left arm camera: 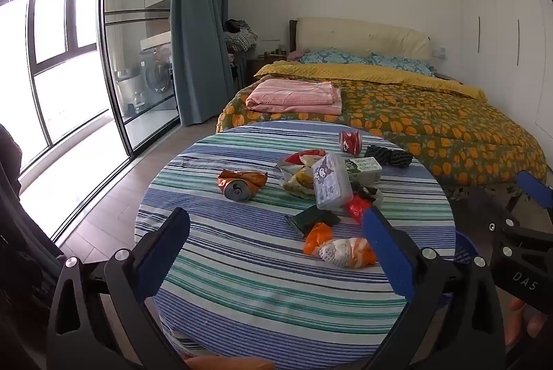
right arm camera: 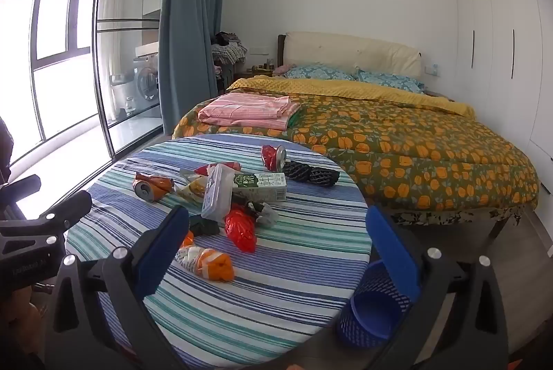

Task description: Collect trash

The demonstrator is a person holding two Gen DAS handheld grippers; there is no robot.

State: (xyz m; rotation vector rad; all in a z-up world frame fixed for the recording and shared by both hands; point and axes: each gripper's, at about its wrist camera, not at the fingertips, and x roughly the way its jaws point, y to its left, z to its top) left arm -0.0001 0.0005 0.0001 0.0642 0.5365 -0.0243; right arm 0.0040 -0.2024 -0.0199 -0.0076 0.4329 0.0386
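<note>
A round table with a striped cloth (left arm camera: 242, 266) (right arm camera: 276, 283) holds scattered trash: a crushed orange can (left arm camera: 240, 183) (right arm camera: 152, 186), a crushed red can (left arm camera: 350, 141) (right arm camera: 273, 157), a milk carton (left arm camera: 364, 168) (right arm camera: 262, 186), a clear plastic box (left arm camera: 330, 181) (right arm camera: 217, 193), a red wrapper (right arm camera: 240, 230) and an orange-white wrapper (left arm camera: 345, 252) (right arm camera: 207, 261). A blue mesh bin (right arm camera: 373, 304) stands on the floor by the table's right edge. My left gripper (left arm camera: 276, 252) and right gripper (right arm camera: 276, 252) are both open and empty, above the table's near side.
A bed with an orange-flowered cover (left arm camera: 432, 121) (right arm camera: 397, 142) stands behind the table, with a folded pink sheet (left arm camera: 293, 97) on it. Glass sliding doors (left arm camera: 138, 59) and a blue curtain (left arm camera: 197, 24) are on the left. White wardrobes (right arm camera: 494, 41) line the right wall.
</note>
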